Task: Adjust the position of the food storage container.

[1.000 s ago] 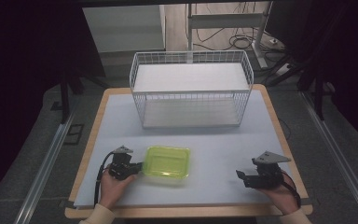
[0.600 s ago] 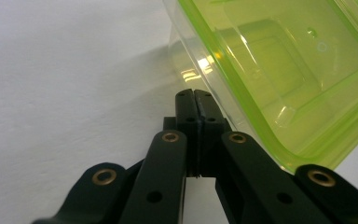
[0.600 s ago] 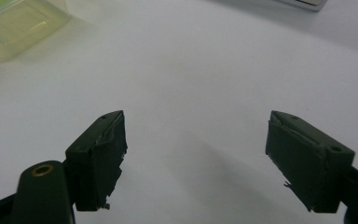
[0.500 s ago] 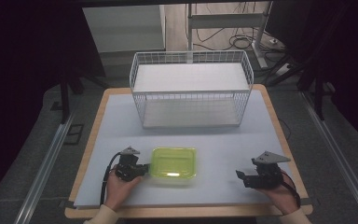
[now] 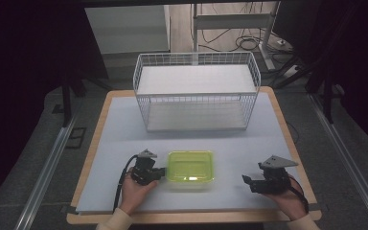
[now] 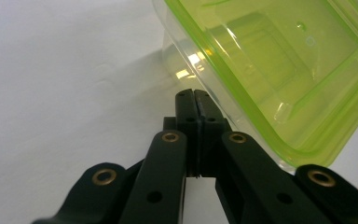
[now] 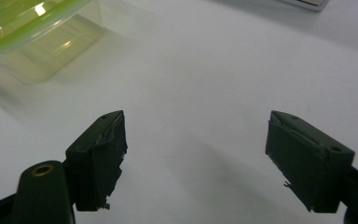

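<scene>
A clear lidded container with a lime-green lid (image 5: 190, 166) stands on the white table mat near the front, a little left of centre. My left gripper (image 5: 162, 171) is at its left side, jaws pressed together with nothing between them. In the left gripper view the shut tips (image 6: 193, 95) sit against the container's (image 6: 279, 60) clear wall just under the lid rim. My right gripper (image 5: 248, 181) rests at the front right, apart from the container, jaws wide open over bare mat (image 7: 196, 154). The container's corner (image 7: 32, 28) shows at the upper left of the right gripper view.
A white wire basket (image 5: 196, 103) with a white floor stands at the back centre of the mat. The mat lies on a wooden board (image 5: 287, 129) whose edges frame it. Dark floor and metal rails lie beyond both sides.
The left gripper has slid to the right along the table, and the green-lidded container has moved right ahead of it. The right gripper has kept still.
</scene>
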A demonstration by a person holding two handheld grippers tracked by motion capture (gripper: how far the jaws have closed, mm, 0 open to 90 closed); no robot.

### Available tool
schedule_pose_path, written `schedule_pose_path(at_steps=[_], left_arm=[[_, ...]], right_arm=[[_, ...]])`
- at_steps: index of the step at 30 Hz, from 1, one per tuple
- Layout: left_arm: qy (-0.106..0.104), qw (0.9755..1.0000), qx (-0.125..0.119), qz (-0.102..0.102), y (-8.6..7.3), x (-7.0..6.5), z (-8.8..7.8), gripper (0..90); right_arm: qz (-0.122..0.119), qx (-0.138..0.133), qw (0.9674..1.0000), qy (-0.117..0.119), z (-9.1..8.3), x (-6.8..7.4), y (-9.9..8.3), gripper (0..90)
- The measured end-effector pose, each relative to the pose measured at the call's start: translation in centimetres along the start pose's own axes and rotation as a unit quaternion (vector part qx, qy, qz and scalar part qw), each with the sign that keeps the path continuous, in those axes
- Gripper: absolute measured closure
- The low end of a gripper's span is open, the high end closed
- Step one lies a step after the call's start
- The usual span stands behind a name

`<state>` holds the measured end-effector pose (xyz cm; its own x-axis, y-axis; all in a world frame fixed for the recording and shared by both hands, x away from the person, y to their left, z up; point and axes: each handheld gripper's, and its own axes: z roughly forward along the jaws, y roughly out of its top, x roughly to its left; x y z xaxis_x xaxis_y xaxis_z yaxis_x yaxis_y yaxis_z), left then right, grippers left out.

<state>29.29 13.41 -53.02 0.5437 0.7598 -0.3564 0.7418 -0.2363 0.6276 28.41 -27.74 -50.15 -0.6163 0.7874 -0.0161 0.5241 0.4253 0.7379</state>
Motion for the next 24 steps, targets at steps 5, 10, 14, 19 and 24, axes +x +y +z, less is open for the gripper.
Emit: schedule_pose_path(at_steps=[5, 10, 14, 19, 24], left_arm=[[-0.002, 1.0, 0.003, 0.005, 0.4, -0.7, 0.8, 90.0], [-0.006, 1.0, 0.003, 0.005, 0.6, -1.0, 1.2, 90.0], [-0.009, 0.9999, -0.004, -0.003, 0.5, -0.6, 0.5, 90.0], [-0.014, 0.9988, -0.038, -0.027, 0.0, 0.4, -1.9, 90.0], [-0.013, 0.997, -0.066, -0.038, -0.7, 1.0, -4.1, 85.8]], right_arm=[[0.0, 0.0, 1.0, 0.0, 0.0, -0.1, 0.0, 20.6], [0.0, -0.002, 1.0, 0.001, -0.1, 0.0, 0.0, 20.6], [0.002, -0.004, 1.0, 0.003, -0.1, 0.0, 0.0, 20.5], [0.005, -0.015, 0.9997, 0.016, -0.2, 0.2, 0.1, 20.1], [0.013, -0.028, 0.999, 0.033, -0.3, 0.3, 0.2, 19.1]])
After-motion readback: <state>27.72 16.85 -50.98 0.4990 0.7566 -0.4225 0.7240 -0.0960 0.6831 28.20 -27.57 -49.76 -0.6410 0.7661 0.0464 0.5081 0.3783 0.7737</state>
